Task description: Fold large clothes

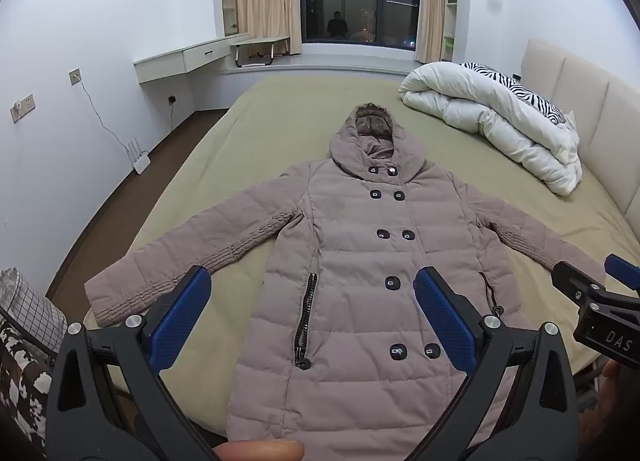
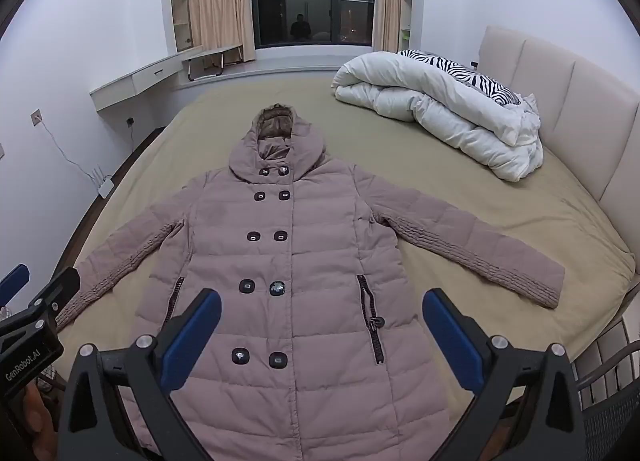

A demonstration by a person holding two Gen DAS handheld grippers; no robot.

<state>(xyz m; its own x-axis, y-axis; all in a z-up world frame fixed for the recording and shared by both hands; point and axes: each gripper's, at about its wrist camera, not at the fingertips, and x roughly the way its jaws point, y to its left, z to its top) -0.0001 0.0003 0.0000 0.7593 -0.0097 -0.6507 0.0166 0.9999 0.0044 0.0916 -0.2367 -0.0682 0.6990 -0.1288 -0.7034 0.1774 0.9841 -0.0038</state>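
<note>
Here the puffy hooded coat (image 2: 288, 261) lay buttoned and flat on the bed (image 2: 500, 229), sleeves spread, both the left gripper (image 1: 312, 297) and right gripper (image 2: 322, 321) hovering wide open and empty, so each should probably pinch 1 sleeve cuff first

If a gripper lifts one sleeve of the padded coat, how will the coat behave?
The taupe quilted hooded coat will probably flop and drape, since it lies limp and flat on the olive bed sheet. Its puffy padding suggests it is bulky but fairly light. The smooth fabric may slip.
</note>
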